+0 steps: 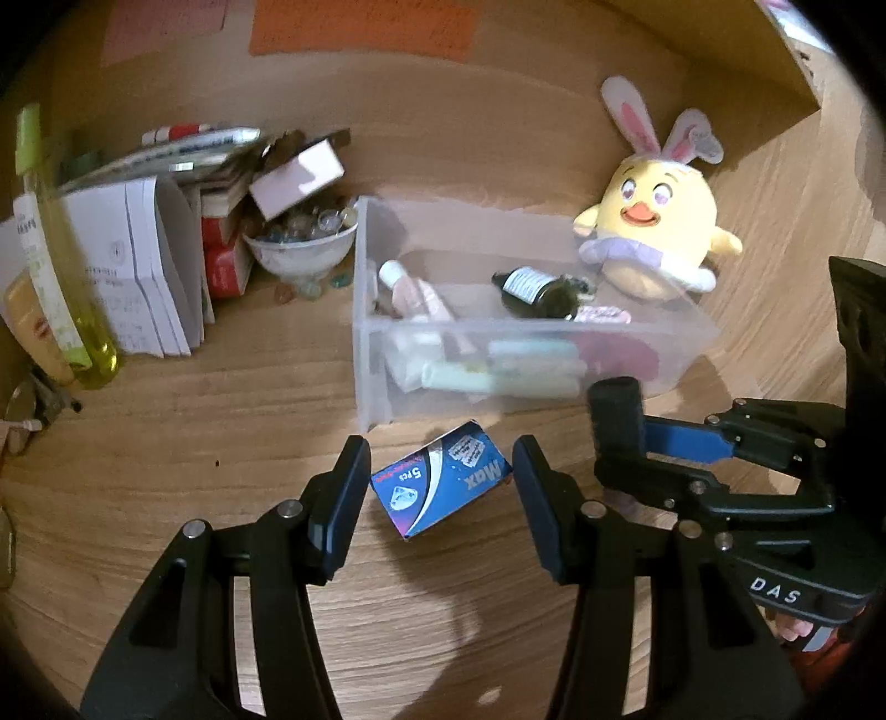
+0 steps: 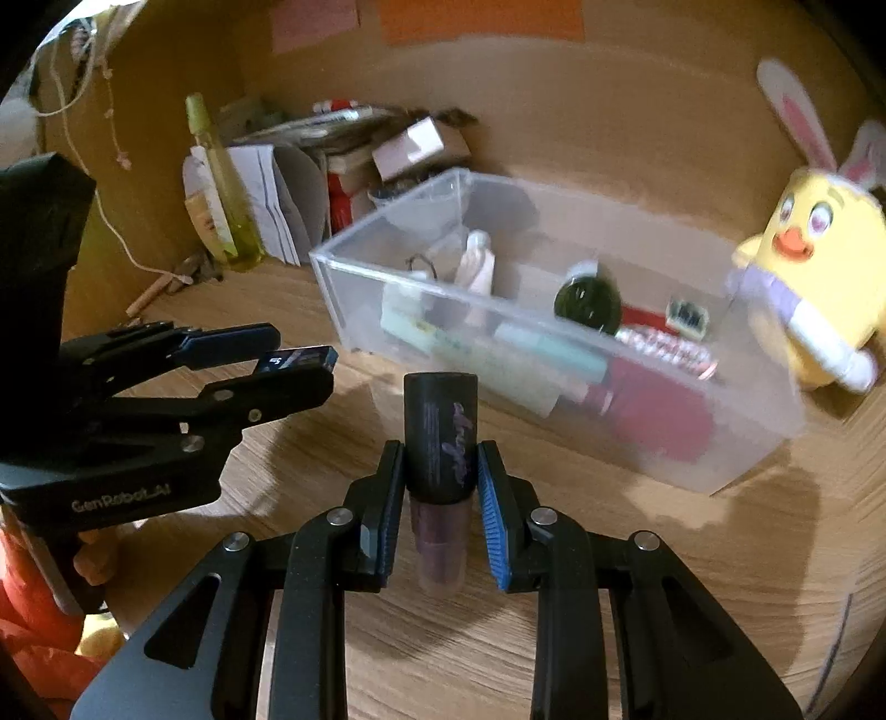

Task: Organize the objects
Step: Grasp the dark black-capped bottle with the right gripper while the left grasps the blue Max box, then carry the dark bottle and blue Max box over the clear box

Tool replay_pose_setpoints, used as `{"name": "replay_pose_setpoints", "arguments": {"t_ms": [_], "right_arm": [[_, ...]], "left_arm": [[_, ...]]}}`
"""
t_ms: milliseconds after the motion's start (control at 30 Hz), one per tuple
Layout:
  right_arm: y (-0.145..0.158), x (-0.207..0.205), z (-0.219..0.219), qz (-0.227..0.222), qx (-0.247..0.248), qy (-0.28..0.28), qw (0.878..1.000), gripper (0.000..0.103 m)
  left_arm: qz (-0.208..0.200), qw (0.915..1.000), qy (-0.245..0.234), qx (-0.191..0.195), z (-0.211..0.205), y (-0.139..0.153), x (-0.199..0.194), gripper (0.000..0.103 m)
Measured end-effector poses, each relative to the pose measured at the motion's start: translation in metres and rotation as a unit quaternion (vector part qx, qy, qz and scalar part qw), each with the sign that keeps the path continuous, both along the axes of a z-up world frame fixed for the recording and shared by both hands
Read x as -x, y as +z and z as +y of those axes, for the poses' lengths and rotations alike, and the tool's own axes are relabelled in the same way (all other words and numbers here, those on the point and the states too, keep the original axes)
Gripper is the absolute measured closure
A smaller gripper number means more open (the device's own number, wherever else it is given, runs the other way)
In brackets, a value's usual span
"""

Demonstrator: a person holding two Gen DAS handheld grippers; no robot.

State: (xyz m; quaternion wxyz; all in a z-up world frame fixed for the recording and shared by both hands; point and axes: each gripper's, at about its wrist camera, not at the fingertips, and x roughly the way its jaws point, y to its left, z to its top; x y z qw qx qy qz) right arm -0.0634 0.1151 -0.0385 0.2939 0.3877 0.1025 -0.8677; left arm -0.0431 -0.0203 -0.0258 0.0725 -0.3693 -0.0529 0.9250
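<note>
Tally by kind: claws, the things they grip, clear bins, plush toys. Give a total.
Claws: 2 (left claw, right claw)
Blue box, in the left claw: 1
Black-capped tube, in the right claw: 1
Clear bin: 1
Plush chick: 1
Total: 6

A wooden worktop (image 1: 166,443) fills the view. Behind it, at 12 o'clock, stands a brown wall (image 1: 526,99) with an orange paper (image 1: 360,27) and a pink paper (image 1: 166,25).
</note>
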Motion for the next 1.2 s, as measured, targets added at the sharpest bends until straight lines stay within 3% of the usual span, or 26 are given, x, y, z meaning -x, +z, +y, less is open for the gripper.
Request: {"name": "replay_pose_setpoints", "arguments": {"t_ms": [800, 1200], "right_arm": [[0.064, -0.006, 0.046, 0.097, 0.057, -0.049, 0.992, 0.079], [0.077, 0.012, 0.072, 0.112, 0.074, -0.078, 0.988, 0.079]], "left_arm": [[0.082, 0.9966, -0.004, -0.007, 0.017, 0.061, 0.002, 0.050], [0.087, 0.9960, 0.016, -0.013, 0.016, 0.071, 0.026, 0.050]]}}
